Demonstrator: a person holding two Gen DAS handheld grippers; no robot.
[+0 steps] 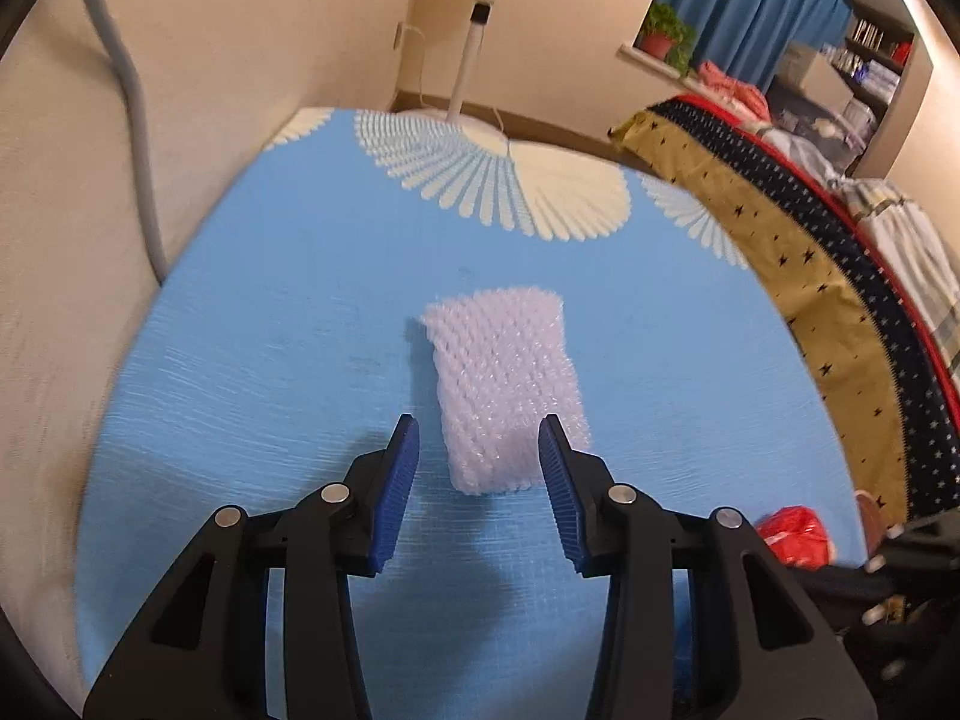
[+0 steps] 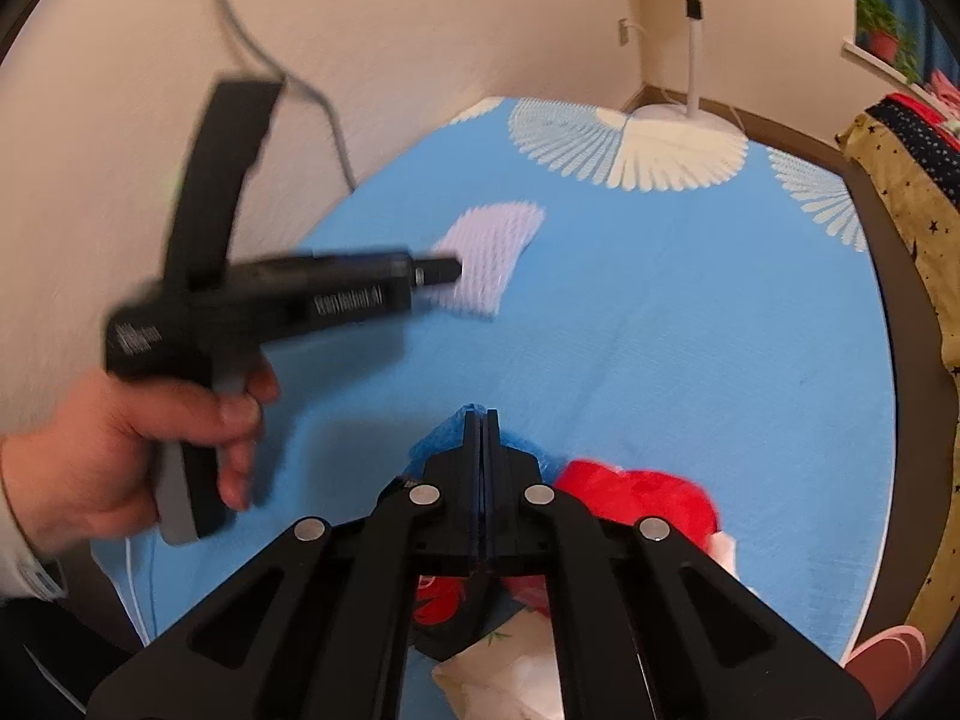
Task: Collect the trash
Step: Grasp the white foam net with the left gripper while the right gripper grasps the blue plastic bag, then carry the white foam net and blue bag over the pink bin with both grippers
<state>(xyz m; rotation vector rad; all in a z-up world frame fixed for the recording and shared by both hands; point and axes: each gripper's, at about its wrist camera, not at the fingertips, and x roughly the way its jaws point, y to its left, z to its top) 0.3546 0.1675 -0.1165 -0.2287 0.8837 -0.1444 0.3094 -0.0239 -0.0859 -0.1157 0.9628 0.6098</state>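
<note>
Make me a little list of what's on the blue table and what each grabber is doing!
table: blue cloth with white fan patterns
white trash: foam net, lying flat
left hand-held gripper: open, foam net's near end between the fingers, not pinched
right hand-held gripper: shut, something blue at its tips
red trash: crumpled wrapper beside the right hand-held gripper
background: white fan stand

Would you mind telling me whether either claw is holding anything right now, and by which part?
The left claw is open around the near end of the white foam net sleeve, not gripping. The right claw is shut; whether it pinches anything cannot be told.
</note>
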